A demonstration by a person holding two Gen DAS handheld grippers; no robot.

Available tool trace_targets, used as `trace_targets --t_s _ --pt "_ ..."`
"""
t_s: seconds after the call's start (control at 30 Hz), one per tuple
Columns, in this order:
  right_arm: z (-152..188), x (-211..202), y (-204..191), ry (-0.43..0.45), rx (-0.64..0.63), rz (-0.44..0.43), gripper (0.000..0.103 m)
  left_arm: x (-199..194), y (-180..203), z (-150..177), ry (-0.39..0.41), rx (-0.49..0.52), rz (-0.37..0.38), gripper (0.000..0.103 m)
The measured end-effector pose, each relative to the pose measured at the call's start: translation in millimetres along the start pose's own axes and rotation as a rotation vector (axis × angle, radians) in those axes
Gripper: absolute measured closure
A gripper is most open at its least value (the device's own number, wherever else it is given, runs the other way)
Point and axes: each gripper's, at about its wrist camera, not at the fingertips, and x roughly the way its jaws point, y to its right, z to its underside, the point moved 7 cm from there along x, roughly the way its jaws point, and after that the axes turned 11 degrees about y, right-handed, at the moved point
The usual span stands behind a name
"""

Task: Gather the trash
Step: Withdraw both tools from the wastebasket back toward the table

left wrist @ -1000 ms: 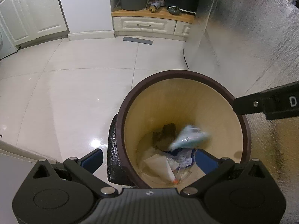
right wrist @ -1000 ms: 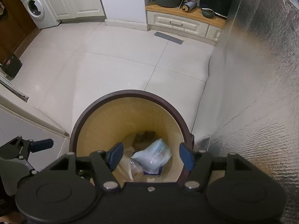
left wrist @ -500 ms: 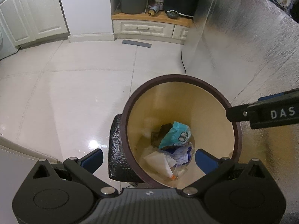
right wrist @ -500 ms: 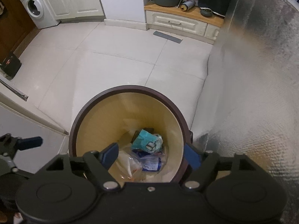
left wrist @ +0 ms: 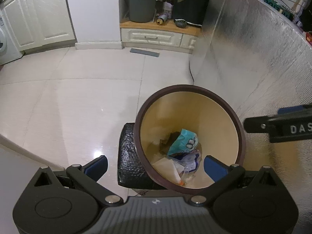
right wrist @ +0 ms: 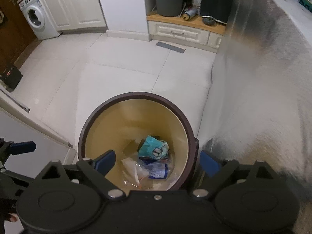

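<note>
1. Left wrist view: the left gripper point(left wrist: 156, 167) points steeply down over the round trash bin point(left wrist: 241, 134), which has a dark brown rim and tan inner wall. Its jaws are spread wide and grasp nothing.
2. Left wrist view: the teal wrapper point(left wrist: 183, 141) lies at the bottom of the bin, on top of the blue-and-white packet point(left wrist: 192, 160) and a clear plastic bag point(left wrist: 168, 166). It sits below and between the two blue pads point(left wrist: 96, 167), well apart from both.
3. Left wrist view: the right pad overlaps the bin's inner wall in the picture; the left pad lies over the floor tiles point(left wrist: 78, 107) outside the bin. A black textured pad point(left wrist: 129, 159) rests against the bin's outer left side.
4. Left wrist view: part of the right gripper's black arm enters from the right edge, above the bin rim, in front of the silver foil screen point(left wrist: 253, 58).
5. Right wrist view: the right gripper point(right wrist: 157, 162) hangs above the same bin. Its jaws have just been opening and now stand wide, released, with nothing between them.
6. Right wrist view: the teal wrapper point(right wrist: 154, 147) lies deep in the bin, beneath the gap between the pads and clear of them
</note>
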Motion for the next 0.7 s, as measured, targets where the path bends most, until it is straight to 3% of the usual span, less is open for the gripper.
trace_targets --t_s 0.3,0.7 --pt "7 -35 -5 0.047 -0.001 0.006 0.0 -42 -6 -6 0.066 -0.002 -0.007 0.0" --pt "7 -103 -23 0.165 -0.013 0.012 0.0 -103 -15 -8 0.169 -0.028 -0.025 0.0"
